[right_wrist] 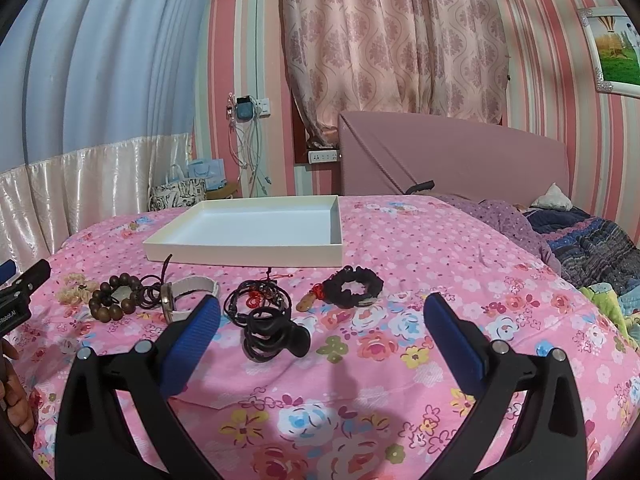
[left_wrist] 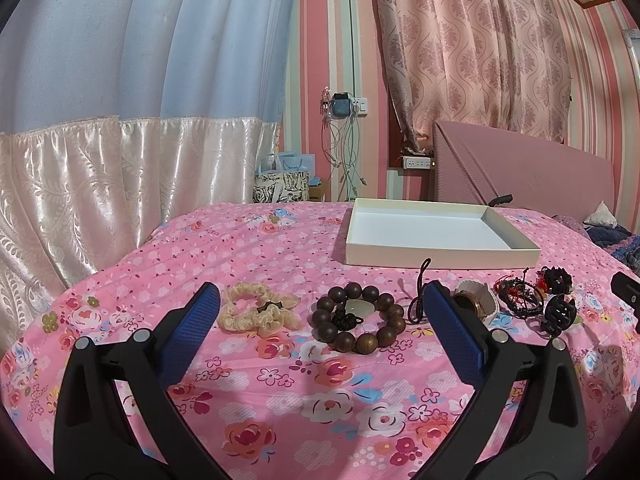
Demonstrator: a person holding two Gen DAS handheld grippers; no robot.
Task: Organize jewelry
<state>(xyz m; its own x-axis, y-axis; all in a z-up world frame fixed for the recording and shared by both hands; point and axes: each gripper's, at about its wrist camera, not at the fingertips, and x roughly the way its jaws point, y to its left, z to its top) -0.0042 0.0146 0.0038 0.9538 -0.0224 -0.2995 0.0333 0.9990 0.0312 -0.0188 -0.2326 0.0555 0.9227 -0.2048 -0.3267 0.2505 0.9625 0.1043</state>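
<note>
Left wrist view: left gripper [left_wrist: 320, 320] hovers low over the floral bedspread [left_wrist: 280, 400], jaws spread wide, nothing between them.
Right wrist view: right gripper [right_wrist: 322, 320] likewise spread wide and empty.
Tray: white shallow box [left_wrist: 424, 258] lies on the bed beyond the row of items; nothing visible inside it.
Jewelry, left end: cream scrunchie [left_wrist: 256, 312], then wooden bead bracelet [left_wrist: 358, 318] lying roughly between the left fingers' line of sight.
Jewelry, middle: watch with pale strap [right_wrist: 188, 292], partly hidden by a fingertip in both views.
Jewelry, right end: tangle of black and red cords [right_wrist: 260, 300], black hair claw [right_wrist: 276, 336], black scrunchie [right_wrist: 352, 286].
Step (judged): start of pick phase; no piece lifted or in the box yet.
Next move (judged): left gripper advances and lowers to straddle the bead bracelet, closes on a bead run, carries it to the box.
Risk: cords near the bracelet may snag and drag along.
</note>
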